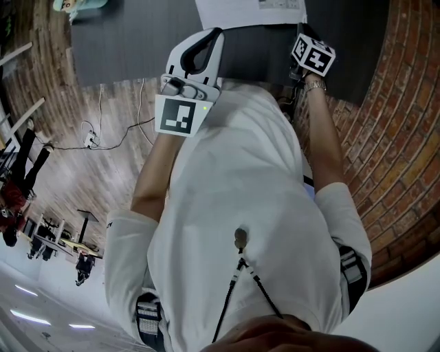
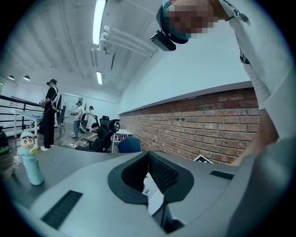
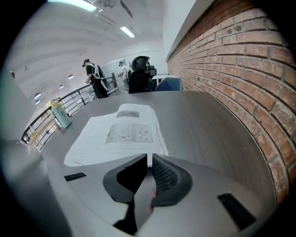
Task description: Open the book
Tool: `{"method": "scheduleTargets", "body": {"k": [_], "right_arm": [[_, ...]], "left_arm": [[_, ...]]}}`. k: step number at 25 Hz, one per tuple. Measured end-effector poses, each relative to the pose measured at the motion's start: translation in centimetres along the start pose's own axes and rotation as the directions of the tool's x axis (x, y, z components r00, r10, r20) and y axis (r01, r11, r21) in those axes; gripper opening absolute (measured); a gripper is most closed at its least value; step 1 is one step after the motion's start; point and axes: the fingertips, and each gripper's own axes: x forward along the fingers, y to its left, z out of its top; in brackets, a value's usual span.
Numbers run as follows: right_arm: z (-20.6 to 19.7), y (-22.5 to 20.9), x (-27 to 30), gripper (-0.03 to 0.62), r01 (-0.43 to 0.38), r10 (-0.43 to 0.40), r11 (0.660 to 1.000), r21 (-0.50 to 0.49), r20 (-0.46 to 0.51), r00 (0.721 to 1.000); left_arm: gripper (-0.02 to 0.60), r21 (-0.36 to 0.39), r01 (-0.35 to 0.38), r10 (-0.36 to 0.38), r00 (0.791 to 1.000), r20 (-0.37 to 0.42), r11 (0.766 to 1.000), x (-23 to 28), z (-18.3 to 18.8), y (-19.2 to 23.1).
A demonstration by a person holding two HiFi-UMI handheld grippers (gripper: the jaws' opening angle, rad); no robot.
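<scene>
The book lies open and flat on the dark grey table, white pages up with a printed diagram; in the head view the book shows at the top edge. My right gripper hovers just above its near edge, tilted down, jaws a narrow slit apart with nothing between them. In the head view the right gripper sits at the book's near right corner. My left gripper is held level near the person's chest, its jaw tips together and empty; the left gripper stays short of the book.
A brick wall runs along the table's right side. A teal cartoon bottle stands at the table's far left end, and the bottle shows left of the book. People and office chairs are beyond the table. Cables lie on the floor.
</scene>
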Motion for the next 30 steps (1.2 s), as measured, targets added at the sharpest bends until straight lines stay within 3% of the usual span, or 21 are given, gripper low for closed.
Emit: {"method": "scheduleTargets", "body": {"k": [6, 12, 17, 21, 27, 30], "right_arm": [[2.6, 4.3, -3.2, 0.044, -0.098, 0.099, 0.995, -0.012, 0.104, 0.99], [5.4, 9.3, -7.9, 0.035, -0.17, 0.183, 0.983, -0.072, 0.267, 0.946], [6.9, 15.7, -13.6, 0.035, -0.28, 0.337, 0.938, -0.203, 0.352, 0.873], [7.4, 20.2, -17.6, 0.035, -0.375, 0.458, 0.884, -0.278, 0.362, 0.812], [8.8, 23.5, -24.7, 0.035, -0.421, 0.562, 0.824, -0.378, 0.454, 0.692], [9.6, 23.9, -27.4, 0.035, -0.438, 0.591, 0.805, -0.4, 0.482, 0.647]], "left_arm": [[0.023, 0.002, 0.024, -0.024, 0.999, 0.021, 1.0, -0.9, 0.3, -1.0], [0.023, 0.001, 0.038, -0.038, 0.999, 0.032, 0.999, -2.2, 0.5, -1.7], [0.023, 0.008, 0.019, -0.019, 0.998, 0.062, 1.0, -3.4, 1.6, -2.0], [0.023, 0.021, 0.01, -0.012, 0.997, 0.081, 1.0, -4.6, 2.8, -2.1], [0.023, 0.027, -0.026, 0.023, 0.993, 0.116, 0.999, -6.8, 4.8, -1.4], [0.022, 0.066, -0.043, 0.037, 0.995, 0.095, 0.997, -7.9, 5.1, -1.1]]}}
